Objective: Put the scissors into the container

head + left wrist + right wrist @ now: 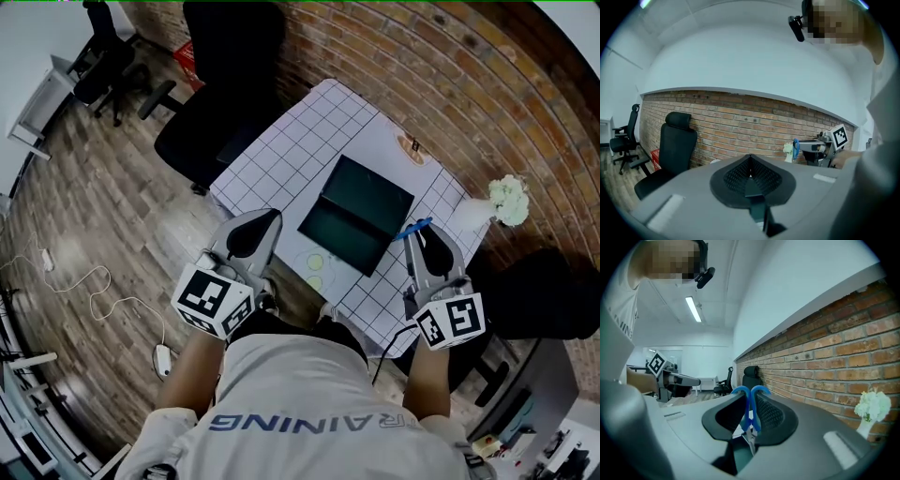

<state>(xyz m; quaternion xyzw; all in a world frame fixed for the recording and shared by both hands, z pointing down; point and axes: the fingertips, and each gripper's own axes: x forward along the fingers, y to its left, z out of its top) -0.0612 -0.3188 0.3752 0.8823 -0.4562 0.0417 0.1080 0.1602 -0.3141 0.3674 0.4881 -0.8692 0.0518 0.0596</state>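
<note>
Though only a blue sliver from the head view, read clearly in the right gripper view as scissors — pinched between the right tongs, near the container, outside it. Left tongs pressed together, empty. Gridded bench, brick wall, wood floor — one container, one pair of scissors, two black chairs.

Scissors blades mostly hidden (right hand-held gripper).

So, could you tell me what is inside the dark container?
Nothing shows inside the container: only its dark floor. The scissors are not in it; the right gripper is shut on them. Small dark items would not show.
</note>
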